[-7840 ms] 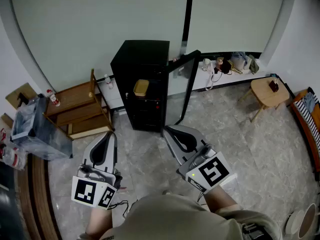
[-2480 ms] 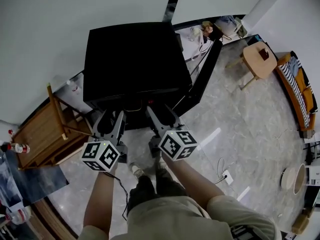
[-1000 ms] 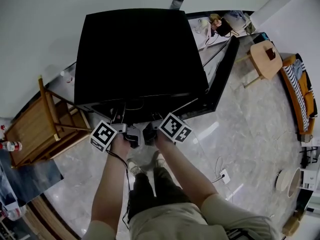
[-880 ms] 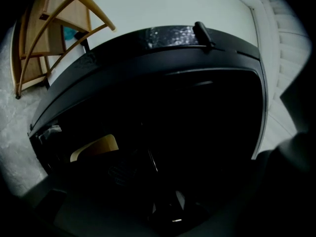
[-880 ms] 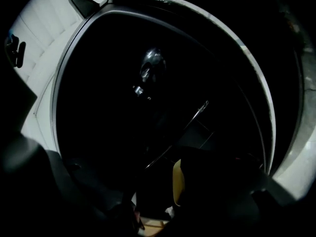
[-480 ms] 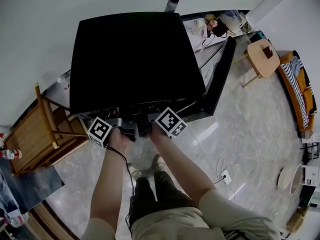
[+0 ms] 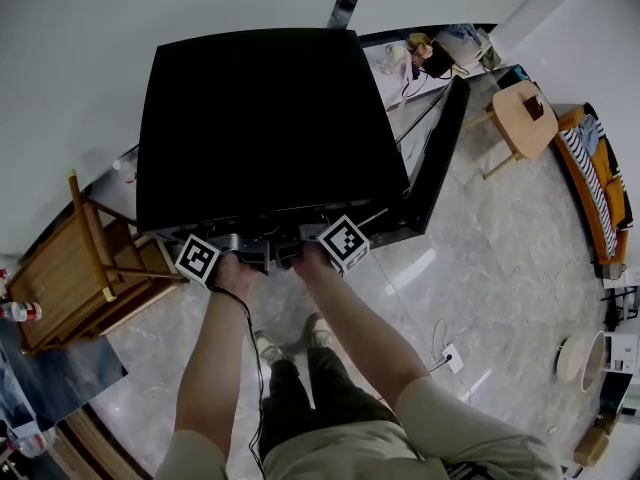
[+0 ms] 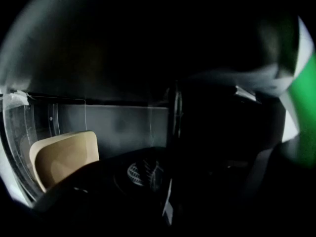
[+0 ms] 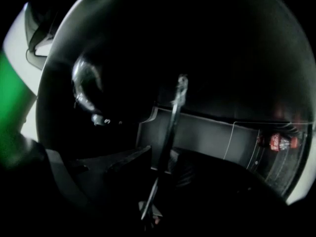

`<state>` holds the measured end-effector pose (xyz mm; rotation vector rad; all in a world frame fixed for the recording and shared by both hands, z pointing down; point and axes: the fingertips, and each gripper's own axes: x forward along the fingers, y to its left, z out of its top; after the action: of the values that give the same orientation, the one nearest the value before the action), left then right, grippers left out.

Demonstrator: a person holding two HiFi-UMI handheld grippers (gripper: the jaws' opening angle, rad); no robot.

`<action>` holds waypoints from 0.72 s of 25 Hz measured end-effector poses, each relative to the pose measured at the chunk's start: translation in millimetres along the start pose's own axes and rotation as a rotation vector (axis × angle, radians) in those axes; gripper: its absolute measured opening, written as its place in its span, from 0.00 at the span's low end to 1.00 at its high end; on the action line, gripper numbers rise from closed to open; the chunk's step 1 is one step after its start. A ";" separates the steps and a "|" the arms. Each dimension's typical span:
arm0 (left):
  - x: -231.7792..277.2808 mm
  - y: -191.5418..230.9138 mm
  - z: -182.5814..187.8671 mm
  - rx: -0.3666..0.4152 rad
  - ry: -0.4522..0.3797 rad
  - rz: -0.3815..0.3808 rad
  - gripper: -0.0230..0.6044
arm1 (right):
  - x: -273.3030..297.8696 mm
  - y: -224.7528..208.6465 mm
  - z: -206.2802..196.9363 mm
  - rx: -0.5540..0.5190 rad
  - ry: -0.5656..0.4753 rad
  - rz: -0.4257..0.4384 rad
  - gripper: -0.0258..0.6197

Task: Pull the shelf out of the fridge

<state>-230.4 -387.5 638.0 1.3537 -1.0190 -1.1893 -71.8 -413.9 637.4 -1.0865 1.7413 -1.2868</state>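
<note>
Fridge (image 7: pixel 260 118), 6 o'clock edge: both grippers reach in. Jaws of the left gripper (image 8: pixel 168 181) have just closed and pinch the shelf (image 8: pixel 173 112) edge, which runs 12 to 6 between them. Jaws of the right gripper (image 9: pixel 165 169), closing too, flank that edge, the 9 o'clock one just off it.

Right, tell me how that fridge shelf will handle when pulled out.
The shelf shows as a thin, straight, glinting edge: probably rigid glass, stiff but breakable and perhaps slippery. The beige container and red bottle may rest on it; if so, it would pull heavier and they could slide.
</note>
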 end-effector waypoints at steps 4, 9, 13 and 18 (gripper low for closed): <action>-2.8 4.3 1.5 -0.009 -0.017 0.003 0.07 | -3.9 -8.3 0.7 0.016 -0.005 -0.018 0.08; -7.9 1.7 -1.9 0.000 0.002 0.015 0.07 | -9.6 -9.0 0.0 0.075 -0.013 -0.033 0.06; -19.4 0.1 -5.1 -0.002 0.015 0.022 0.06 | -20.9 -7.5 -2.9 0.097 -0.009 -0.044 0.06; -36.4 -2.3 -9.3 -0.003 0.023 0.031 0.06 | -36.9 -6.5 -7.5 0.129 -0.008 -0.060 0.05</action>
<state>-226.8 -350.1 640.2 1.3421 -1.0179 -1.1492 -62.3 -378.3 647.6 -1.0749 1.6071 -1.4089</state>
